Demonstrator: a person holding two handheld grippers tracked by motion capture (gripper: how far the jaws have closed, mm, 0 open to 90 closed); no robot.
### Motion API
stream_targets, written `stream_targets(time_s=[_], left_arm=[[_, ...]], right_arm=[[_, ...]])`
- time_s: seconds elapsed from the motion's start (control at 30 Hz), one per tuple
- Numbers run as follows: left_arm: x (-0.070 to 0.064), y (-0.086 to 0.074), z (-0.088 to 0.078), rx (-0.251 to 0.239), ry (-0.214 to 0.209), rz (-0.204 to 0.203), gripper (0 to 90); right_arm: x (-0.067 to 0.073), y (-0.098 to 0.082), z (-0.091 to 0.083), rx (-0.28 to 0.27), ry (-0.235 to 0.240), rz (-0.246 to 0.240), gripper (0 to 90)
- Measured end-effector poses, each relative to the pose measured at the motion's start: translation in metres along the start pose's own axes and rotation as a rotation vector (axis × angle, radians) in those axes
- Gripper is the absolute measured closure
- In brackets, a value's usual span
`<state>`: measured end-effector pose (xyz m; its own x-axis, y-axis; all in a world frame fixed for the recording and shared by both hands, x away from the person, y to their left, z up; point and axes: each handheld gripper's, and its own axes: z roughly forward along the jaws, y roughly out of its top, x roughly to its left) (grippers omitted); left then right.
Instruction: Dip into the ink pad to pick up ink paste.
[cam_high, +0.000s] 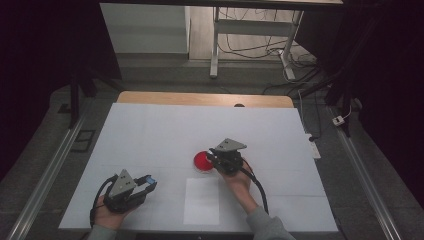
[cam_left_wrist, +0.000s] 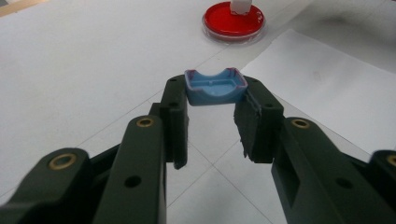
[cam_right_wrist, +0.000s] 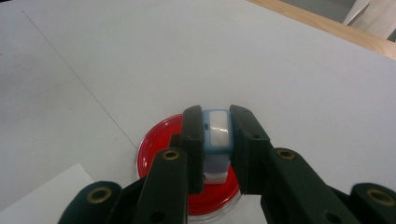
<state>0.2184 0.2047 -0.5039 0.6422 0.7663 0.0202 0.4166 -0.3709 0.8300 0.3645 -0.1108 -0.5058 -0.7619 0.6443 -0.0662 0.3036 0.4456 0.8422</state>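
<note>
While both forearms enter from the near edge of the white table (cam_high: 150, 135), the left hand (cam_high: 107, 212) rests low at the near left corner, its left gripper (cam_left_wrist: 212, 100) aimed toward the table's middle and clamped on a small blue tray-like piece (cam_left_wrist: 215, 87) held by its ends just above the surface. Reaching farther in, the right hand (cam_high: 239, 180) tilts the right gripper (cam_right_wrist: 217, 140) down over the red dish (cam_right_wrist: 156, 144), jaws pressed on a blue-and-white block (cam_right_wrist: 217, 133). A white paper sheet (cam_high: 201, 201) lies between the hands.

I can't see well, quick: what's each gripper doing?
Left gripper: shut on a blue cap.
Right gripper: shut on a small blue-and-white piece.
</note>
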Motion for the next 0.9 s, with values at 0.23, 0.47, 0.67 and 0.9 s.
stream_targets(time_s=[0.23,0.47,0.67,0.9], left_arm=[[0.000,0.000,0.000,-0.001,0.000,0.000,65.4],[0.000,0.000,0.000,0.000,0.001,0.002,65.3],[0.000,0.000,0.000,0.000,0.001,0.002,65.4],[-0.001,0.001,0.000,-0.001,0.001,0.003,65.4]], right_arm=[[0.000,0.001,-0.003,-0.003,0.009,0.004,75.9],[-0.001,0.003,-0.008,-0.026,0.013,0.014,75.9],[-0.002,0.004,-0.014,-0.045,0.020,0.028,75.9],[-0.003,0.003,-0.020,-0.057,0.025,0.043,75.9]])
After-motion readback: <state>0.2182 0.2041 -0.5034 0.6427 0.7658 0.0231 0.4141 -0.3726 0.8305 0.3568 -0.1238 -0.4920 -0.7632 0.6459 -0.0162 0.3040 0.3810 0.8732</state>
